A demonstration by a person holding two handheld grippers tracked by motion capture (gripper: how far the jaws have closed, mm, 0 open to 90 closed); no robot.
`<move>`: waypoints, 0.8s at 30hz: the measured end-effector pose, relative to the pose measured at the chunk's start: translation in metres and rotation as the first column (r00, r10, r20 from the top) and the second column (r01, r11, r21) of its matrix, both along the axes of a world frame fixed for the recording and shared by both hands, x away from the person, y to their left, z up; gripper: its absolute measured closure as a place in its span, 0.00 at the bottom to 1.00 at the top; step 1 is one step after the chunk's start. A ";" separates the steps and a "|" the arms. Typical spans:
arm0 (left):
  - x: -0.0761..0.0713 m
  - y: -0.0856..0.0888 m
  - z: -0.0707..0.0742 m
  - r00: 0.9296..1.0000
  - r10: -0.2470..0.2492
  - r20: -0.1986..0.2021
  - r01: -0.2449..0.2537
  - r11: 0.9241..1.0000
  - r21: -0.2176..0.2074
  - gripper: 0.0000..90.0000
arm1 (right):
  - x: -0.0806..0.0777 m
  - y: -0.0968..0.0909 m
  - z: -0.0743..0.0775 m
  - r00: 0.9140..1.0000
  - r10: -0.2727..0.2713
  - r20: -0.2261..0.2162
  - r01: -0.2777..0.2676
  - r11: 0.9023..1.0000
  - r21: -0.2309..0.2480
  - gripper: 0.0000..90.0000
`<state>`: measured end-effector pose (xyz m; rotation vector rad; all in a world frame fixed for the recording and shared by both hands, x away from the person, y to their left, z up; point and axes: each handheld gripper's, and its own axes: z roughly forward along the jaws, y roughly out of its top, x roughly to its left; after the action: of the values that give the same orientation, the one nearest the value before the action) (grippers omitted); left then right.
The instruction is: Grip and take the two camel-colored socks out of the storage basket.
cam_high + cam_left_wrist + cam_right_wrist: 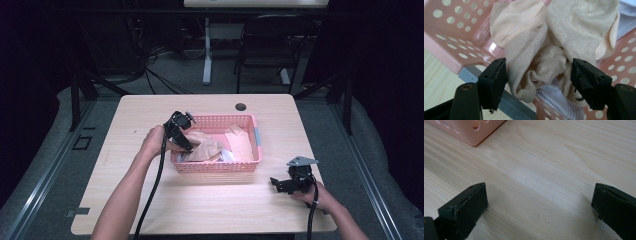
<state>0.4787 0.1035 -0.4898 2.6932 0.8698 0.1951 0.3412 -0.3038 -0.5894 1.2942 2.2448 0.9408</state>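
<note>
While our left claw (537, 82) straddles the beige sock (541, 67) in the basket (216, 167), half-open and not gripping, lifting remains; our right claw (539, 212) rests wide.

High view sits above the person's side, looks forward and down, takes in the whole worktop (200, 200) from some way off, floor and a chair (270, 40) beyond. Left gripper view rides the left gripper (539, 75), pointed down over a corner of the pink basket (454, 50), very close to the beige cloth (544, 45) inside; high view shares that basket (215, 167) and cloth (202, 147). Right gripper view rides the right gripper (539, 202), low and near the wood, facing along it toward a basket corner (469, 132); shares worktop and basket with high view.
</note>
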 end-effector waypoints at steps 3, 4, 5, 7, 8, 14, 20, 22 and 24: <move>-0.001 -0.002 -0.004 1.000 0.005 0.008 -0.005 1.000 0.023 0.42 | 0.000 0.000 0.000 1.000 -0.001 0.000 0.001 1.000 0.001 0.00; -0.001 -0.003 -0.005 1.000 0.008 0.011 -0.008 1.000 0.027 0.46 | 0.000 0.000 0.000 1.000 -0.001 0.001 0.001 1.000 0.001 0.00; -0.001 -0.004 -0.006 1.000 0.009 0.009 -0.009 0.999 0.035 0.50 | 0.000 0.000 0.000 1.000 0.000 0.000 0.000 1.000 0.001 0.00; -0.003 -0.007 -0.008 1.000 0.002 0.010 -0.002 0.998 0.055 0.61 | 0.000 0.000 0.000 1.000 0.000 0.000 0.000 1.000 0.001 0.00; -0.003 -0.008 -0.008 1.000 -0.007 0.005 0.007 0.998 0.067 0.66 | 0.000 0.000 0.000 1.000 0.000 0.000 0.000 1.000 0.002 0.00; -0.002 -0.009 -0.010 1.000 0.012 0.003 -0.012 0.998 0.066 0.86 | 0.000 0.000 0.000 1.000 0.002 -0.002 -0.002 1.000 -0.003 0.00; -0.003 -0.010 -0.005 1.000 0.018 -0.001 -0.018 0.998 0.057 0.89 | 0.000 0.000 0.000 1.000 0.000 0.001 0.000 1.000 0.001 0.00; -0.003 -0.009 -0.001 1.000 0.021 0.001 -0.021 0.999 0.045 0.89 | 0.000 0.000 0.000 1.000 0.000 0.001 0.000 1.000 0.001 0.00; -0.003 -0.009 0.004 1.000 0.022 -0.002 -0.021 0.999 0.036 0.89 | 0.000 0.000 0.000 1.000 0.002 -0.001 -0.002 1.000 -0.003 0.00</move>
<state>0.4754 0.0944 -0.4859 2.7189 0.9046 0.2147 0.3413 -0.3040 -0.5892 1.2924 2.2478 0.9374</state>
